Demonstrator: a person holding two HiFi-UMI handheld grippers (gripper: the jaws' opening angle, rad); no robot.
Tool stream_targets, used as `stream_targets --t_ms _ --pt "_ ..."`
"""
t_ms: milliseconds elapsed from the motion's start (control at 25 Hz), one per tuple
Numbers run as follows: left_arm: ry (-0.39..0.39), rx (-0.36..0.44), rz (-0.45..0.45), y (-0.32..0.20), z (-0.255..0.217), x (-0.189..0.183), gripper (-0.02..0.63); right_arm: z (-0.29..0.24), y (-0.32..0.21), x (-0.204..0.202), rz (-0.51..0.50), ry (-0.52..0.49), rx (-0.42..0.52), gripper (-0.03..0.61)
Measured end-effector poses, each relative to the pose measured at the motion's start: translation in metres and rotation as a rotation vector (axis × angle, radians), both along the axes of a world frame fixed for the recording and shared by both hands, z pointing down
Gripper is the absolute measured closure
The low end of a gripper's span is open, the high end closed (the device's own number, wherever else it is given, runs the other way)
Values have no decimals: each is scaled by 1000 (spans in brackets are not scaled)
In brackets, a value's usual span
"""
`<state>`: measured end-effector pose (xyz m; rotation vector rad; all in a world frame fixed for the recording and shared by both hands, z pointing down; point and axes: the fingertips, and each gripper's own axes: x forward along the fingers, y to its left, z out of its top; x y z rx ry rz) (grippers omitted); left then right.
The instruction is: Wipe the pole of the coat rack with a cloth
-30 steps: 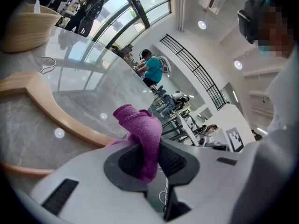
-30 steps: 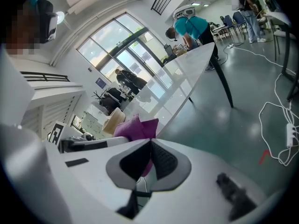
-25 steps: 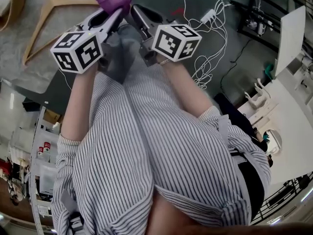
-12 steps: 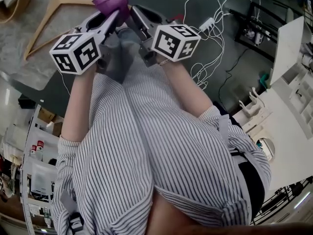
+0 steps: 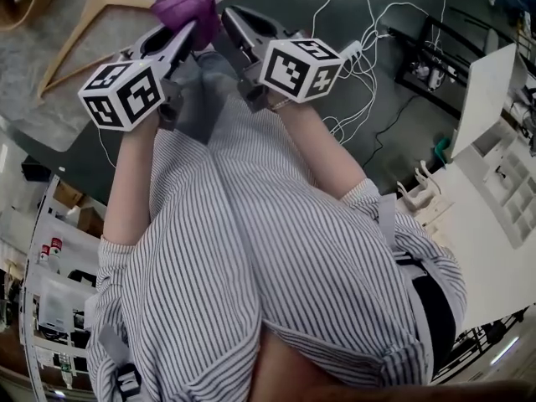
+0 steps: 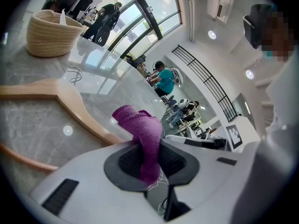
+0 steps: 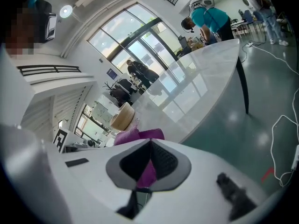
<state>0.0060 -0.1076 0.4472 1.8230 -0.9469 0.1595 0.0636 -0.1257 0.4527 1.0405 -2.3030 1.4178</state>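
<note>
A purple cloth (image 5: 186, 7) is bunched between the tips of both grippers, held out in front of the person's striped shirt. My left gripper (image 5: 191, 28) is shut on it; in the left gripper view the cloth (image 6: 140, 129) rises from between the pads of that gripper (image 6: 150, 147). My right gripper (image 5: 228, 17) sits close to the right, its tip against the cloth. In the right gripper view that gripper (image 7: 149, 146) stands closed, with a strip of the cloth (image 7: 140, 135) caught in it. No coat rack pole is in view.
A wooden hanger (image 5: 84, 23) lies on the grey marble table (image 5: 50, 107), with a woven basket (image 6: 51, 31) farther back. White cables (image 5: 360, 48) trail over the dark green floor. White shelving (image 5: 494, 141) stands at the right. People work at distant desks.
Both grippers and the cloth stay together and drift slightly up and left in the head view. The grip on the cloth is unchanged.
</note>
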Motion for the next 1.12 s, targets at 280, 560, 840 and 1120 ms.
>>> stream_targets --t_ms 280,560,840,1120 --pt "4 -4 -40 -1 3 -1 532 2 -7 -3 -43 8 8 563" --pt "43 -6 -24 -2 6 -9 532 10 -5 -18 -43 19 -10 563" --pt "47 -13 22 -8 3 -27 532 4 -8 -34 11 28 -4 563" --pt "33 -9 51 -18 1 -59 532 1 -6 -55 59 33 -3 563"
